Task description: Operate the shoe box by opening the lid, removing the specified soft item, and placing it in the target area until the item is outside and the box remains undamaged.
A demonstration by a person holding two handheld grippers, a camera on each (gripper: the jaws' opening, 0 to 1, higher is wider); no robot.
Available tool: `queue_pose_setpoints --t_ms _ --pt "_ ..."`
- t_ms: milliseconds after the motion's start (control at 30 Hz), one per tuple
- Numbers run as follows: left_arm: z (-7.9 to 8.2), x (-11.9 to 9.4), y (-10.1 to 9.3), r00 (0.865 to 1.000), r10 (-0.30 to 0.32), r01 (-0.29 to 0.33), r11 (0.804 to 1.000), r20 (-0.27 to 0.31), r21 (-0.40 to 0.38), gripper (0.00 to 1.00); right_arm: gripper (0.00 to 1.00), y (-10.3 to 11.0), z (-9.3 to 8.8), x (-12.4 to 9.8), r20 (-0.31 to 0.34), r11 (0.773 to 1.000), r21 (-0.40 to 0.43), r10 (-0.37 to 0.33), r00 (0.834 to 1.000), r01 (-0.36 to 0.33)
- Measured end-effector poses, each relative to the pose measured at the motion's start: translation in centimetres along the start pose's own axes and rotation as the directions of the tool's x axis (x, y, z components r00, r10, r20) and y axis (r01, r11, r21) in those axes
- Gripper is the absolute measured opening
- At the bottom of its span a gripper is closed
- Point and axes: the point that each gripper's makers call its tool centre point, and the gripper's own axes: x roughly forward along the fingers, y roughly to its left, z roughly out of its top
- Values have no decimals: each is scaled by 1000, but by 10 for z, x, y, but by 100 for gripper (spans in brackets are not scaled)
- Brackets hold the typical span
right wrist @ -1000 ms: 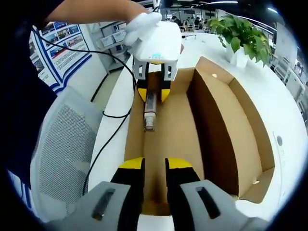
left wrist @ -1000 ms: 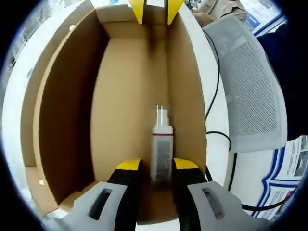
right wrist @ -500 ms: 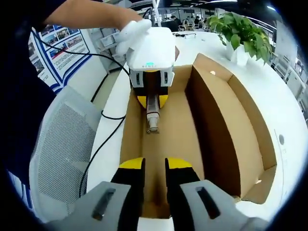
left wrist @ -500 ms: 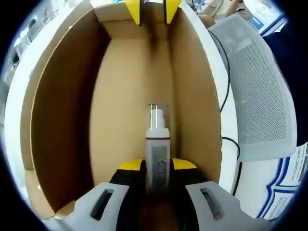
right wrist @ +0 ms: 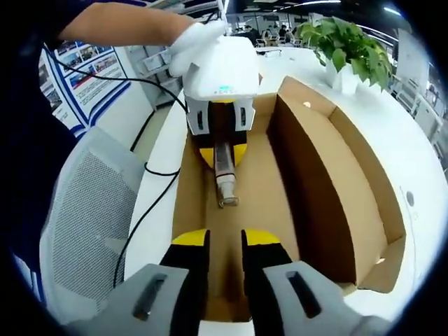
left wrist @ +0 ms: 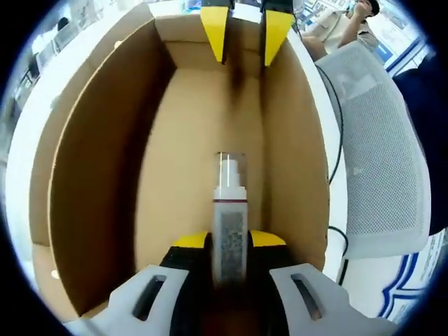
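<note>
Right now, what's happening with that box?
A person works two handheld claws inside an open cardboard shoe box on a white table. The left claw is shut on a small clear-capped bottle, holding it over the box floor. The right claw rests at the opposite end of the box, holding nothing, its jaws close together.

left hand-held gripper (left wrist: 229, 245) clamped on a small spray bottle (left wrist: 229, 213) inside the open cardboard box (left wrist: 91, 175); right hand-held gripper (left wrist: 243, 31) at far end; mesh chair (left wrist: 378, 154) right.
</note>
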Motion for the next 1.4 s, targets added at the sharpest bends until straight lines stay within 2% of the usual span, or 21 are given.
queue_pose_setpoints --t_ms 233,533,867,1133,1233,1400 --pt "2 -2 0 1000 6 -6 1000 27 -2 17 17 1 2 2 12 1000 10 -2 1000 2" --pt "1 6 -3 1000 22 -22 1000 -6 -7 20 17 1 6 8 27 1000 21 1 1000 -1" --pt "1 4 0 999 26 -26 1000 25 3 19 21 0 8 12 38 1000 15 -2 999 1" --pt "0 -4 -2 998 -27 29 999 55 -43 19 23 -1 14 18 61 999 -31 -10 998 12" --pt "2 -8 -6 994 -63 69 995 84 -66 19 24 0 20 19 83 998 -61 -10 997 15" --pt "8 -17 -9 989 -90 99 992 114 -80 19 24 2 33 18 119 995 -102 -8 993 21"
